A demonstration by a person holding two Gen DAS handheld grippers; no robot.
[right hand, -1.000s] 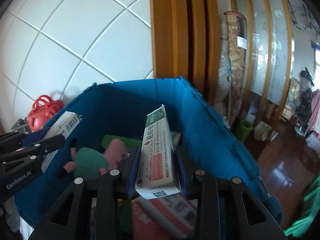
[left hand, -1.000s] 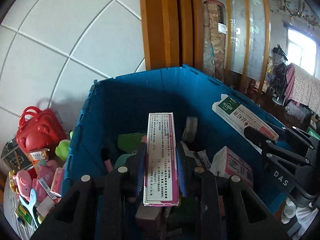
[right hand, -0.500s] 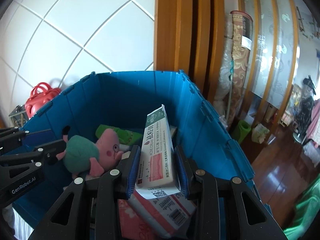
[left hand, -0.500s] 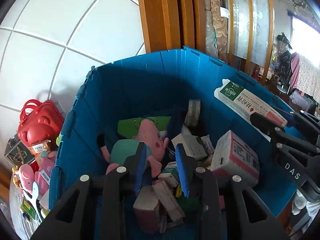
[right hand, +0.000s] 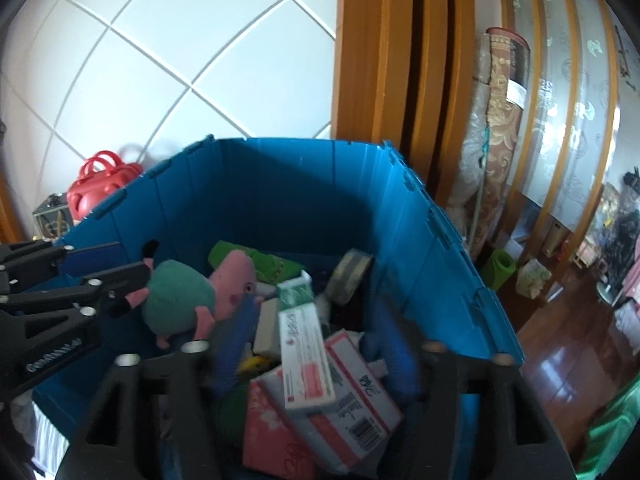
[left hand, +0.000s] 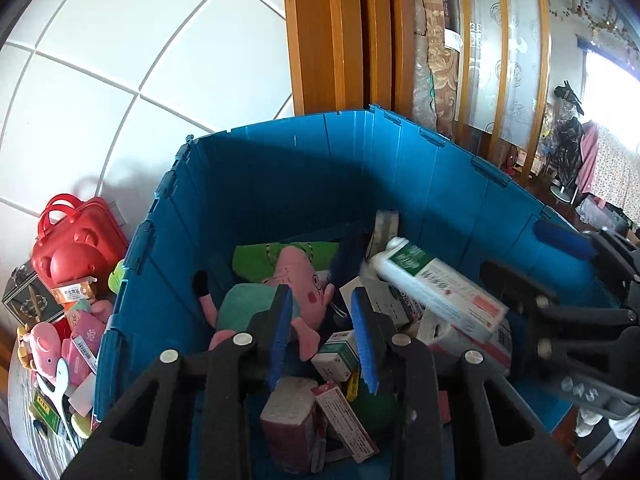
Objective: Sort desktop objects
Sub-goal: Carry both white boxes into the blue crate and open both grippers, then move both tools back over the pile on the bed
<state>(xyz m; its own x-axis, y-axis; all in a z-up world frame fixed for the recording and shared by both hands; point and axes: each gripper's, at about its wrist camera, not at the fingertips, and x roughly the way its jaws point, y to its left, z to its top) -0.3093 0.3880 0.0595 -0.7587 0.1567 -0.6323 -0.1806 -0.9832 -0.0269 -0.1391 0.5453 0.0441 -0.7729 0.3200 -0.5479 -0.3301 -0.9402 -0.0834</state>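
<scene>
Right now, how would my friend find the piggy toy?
Look inside the big blue crate by the white tiled wall. Among the boxes lies a pig plush, on the left side in the left wrist view, just in front of a green cloth. It is the only soft thing with a face: pink head, teal dress.

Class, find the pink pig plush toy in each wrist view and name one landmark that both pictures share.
Left wrist view: the pink pig plush toy lies in the middle of the blue bin, just beyond the left gripper.
Right wrist view: the toy lies left of centre in the bin.
Shared landmark: the red handbag outside the bin's left wall.
</scene>
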